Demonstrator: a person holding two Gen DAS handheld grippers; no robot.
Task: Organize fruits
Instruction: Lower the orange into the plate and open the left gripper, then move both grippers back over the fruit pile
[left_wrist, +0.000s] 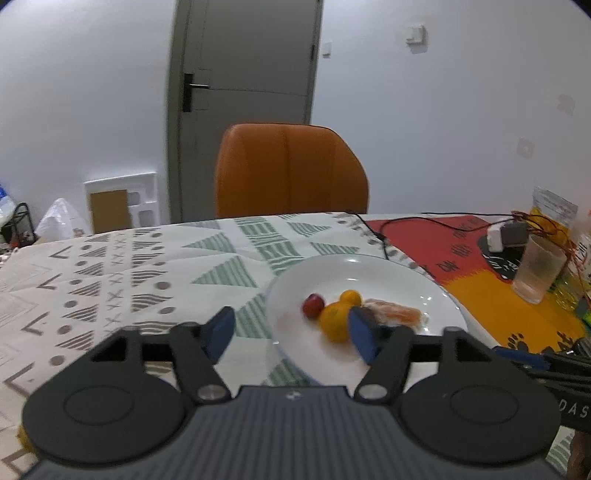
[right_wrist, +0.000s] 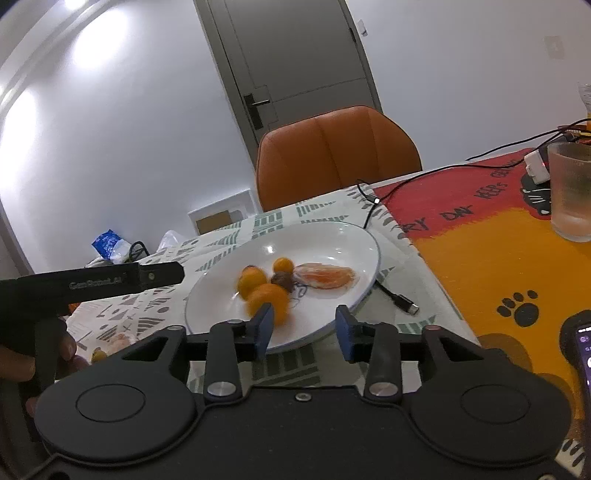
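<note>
A white plate (left_wrist: 436, 295) is sitting on the patterned cloth (left_wrist: 110, 280) covering the surface, and the fruits are lying together near its middle. In the left wrist view a small red fruit (left_wrist: 313, 305) is lying just beside a large orange fruit (left_wrist: 334, 320), with a smaller orange fruit (left_wrist: 350, 297) behind it and a wrapped orange piece (left_wrist: 397, 314) to the right. In the right wrist view the same group is showing as three orange fruits and a dark one, partly blurred; the nearest orange fruit (right_wrist: 271, 297) is lying at the plate's near side.

The left hand-held gripper (left_wrist: 291, 334) is hovering at the plate's near rim with its blue pads standing wide apart and nothing pressed between them; its right pad is overlapping the large orange fruit in the picture, and whether it is touching cannot be told. The right hand-held gripper (right_wrist: 306, 328) is hanging over the near rim with its pads moderately apart and gripping nothing, the left pad appearing in front of the nearest orange fruit.

A black cable (right_wrist: 397, 297) is lying beside the plate. Farther right, a frosted glass (right_wrist: 570, 192) is standing on a red and yellow mat (right_wrist: 480, 258). An orange chair (left_wrist: 291, 170) is standing behind the surface.
</note>
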